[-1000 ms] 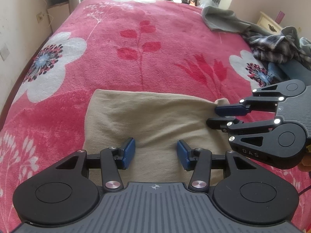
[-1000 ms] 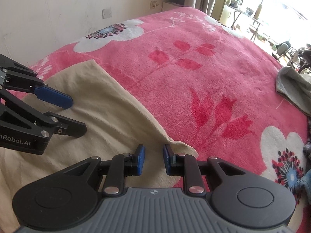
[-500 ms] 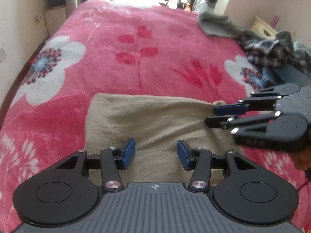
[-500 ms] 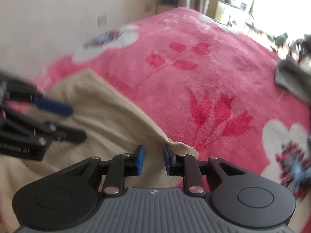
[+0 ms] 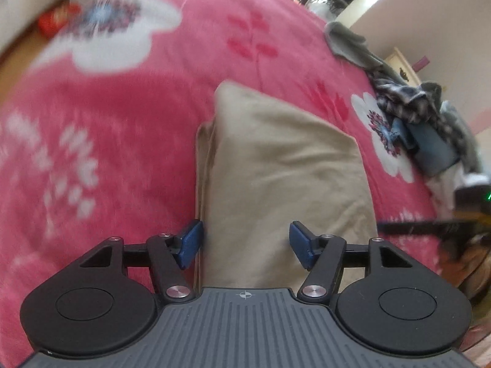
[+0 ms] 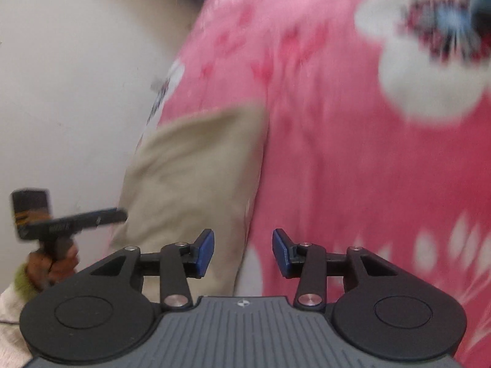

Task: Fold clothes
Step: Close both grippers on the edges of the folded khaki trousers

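A beige folded garment (image 5: 285, 165) lies flat on the pink flowered blanket (image 5: 122, 141); a lower layer sticks out along its left edge. My left gripper (image 5: 247, 243) hovers open over the garment's near end with nothing between its blue pads. In the right wrist view the same garment (image 6: 196, 178) is ahead and to the left. My right gripper (image 6: 243, 251) is open and holds nothing, over the garment's right edge and the blanket (image 6: 353, 168). Each gripper shows blurred in the other's view: the right gripper (image 5: 429, 227) and the left gripper (image 6: 70, 224) held by a hand (image 6: 58, 260).
A heap of unfolded clothes, plaid and blue (image 5: 414, 107), sits at the bed's right side, with a grey garment (image 5: 349, 43) beyond it. A nightstand (image 5: 402, 67) stands by the far wall. A pale wall (image 6: 76, 76) runs along the bed's left side.
Both views have swung and blurred as the grippers drew back from the garment. The right gripper's fingers have spread wider and left the garment's corner. The garment now lies lengthwise ahead of the left gripper.
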Motion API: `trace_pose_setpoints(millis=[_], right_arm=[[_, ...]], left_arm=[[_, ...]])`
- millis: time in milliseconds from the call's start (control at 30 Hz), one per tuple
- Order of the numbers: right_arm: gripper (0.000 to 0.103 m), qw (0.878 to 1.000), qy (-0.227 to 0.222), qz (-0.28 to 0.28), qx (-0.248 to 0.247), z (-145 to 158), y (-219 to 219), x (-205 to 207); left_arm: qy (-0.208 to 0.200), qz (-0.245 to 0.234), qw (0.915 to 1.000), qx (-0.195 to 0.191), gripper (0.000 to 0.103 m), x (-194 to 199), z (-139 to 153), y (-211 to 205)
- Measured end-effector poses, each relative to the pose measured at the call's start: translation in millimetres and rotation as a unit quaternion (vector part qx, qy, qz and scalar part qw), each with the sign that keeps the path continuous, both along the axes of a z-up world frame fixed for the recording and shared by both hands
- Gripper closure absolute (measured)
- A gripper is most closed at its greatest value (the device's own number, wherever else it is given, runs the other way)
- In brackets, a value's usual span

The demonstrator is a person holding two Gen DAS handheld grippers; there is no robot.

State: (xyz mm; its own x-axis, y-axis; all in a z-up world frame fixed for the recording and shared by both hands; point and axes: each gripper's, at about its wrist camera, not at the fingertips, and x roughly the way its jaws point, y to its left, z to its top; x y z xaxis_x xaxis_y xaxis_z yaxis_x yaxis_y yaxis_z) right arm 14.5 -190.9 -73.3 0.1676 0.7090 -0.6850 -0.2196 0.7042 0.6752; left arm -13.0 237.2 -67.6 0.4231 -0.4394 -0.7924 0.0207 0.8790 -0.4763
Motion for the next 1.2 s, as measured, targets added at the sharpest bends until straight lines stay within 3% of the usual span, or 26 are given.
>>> trace_pose_setpoints(millis=[167,367,533,733,833,933,1067,1200], right_arm=[[0.056,0.999,0.03,-0.006,0.035,-15.7,0.4,-4.2],[0.056,0.996,0.054,-0.015,0.063,-24.0,1.3,2.6],[0.056,0.994,0.063,-0.027,0.086,-31.6,13.8,11.1],[0.054,0.99,0.055,-0.038,0.122,-43.2,26.5,12.3],[0.055,0.987,0.058,-0.045,0.141,-46.2,22.6,4.1],[0.055,0.982,0.074,-0.048,0.164,-49.1,14.0,-9.4],[0.058,0.981,0.082,-0.046,0.17,-54.2,10.5,-10.2],[0.07,0.983,0.083,-0.022,0.164,-57.3,24.9,4.3]], left_arm=[[0.026,-0.001,0.9977,-0.062,0.038,5.4,-21.9,18.9],[0.031,-0.025,0.9937,-0.105,0.032,22.3,-33.2,21.3],[0.022,-0.051,0.992,-0.113,0.027,34.5,-36.2,14.4],[0.017,-0.045,0.9881,-0.146,0.027,46.6,-45.4,9.0],[0.025,-0.057,0.9848,-0.162,0.03,39.4,-43.7,9.9],[0.041,-0.089,0.9835,-0.152,0.03,28.6,-43.7,2.8],[0.049,-0.073,0.9824,-0.165,0.03,36.2,-53.3,-1.1],[0.052,-0.058,0.981,-0.177,0.03,37.8,-54.1,-5.2]])
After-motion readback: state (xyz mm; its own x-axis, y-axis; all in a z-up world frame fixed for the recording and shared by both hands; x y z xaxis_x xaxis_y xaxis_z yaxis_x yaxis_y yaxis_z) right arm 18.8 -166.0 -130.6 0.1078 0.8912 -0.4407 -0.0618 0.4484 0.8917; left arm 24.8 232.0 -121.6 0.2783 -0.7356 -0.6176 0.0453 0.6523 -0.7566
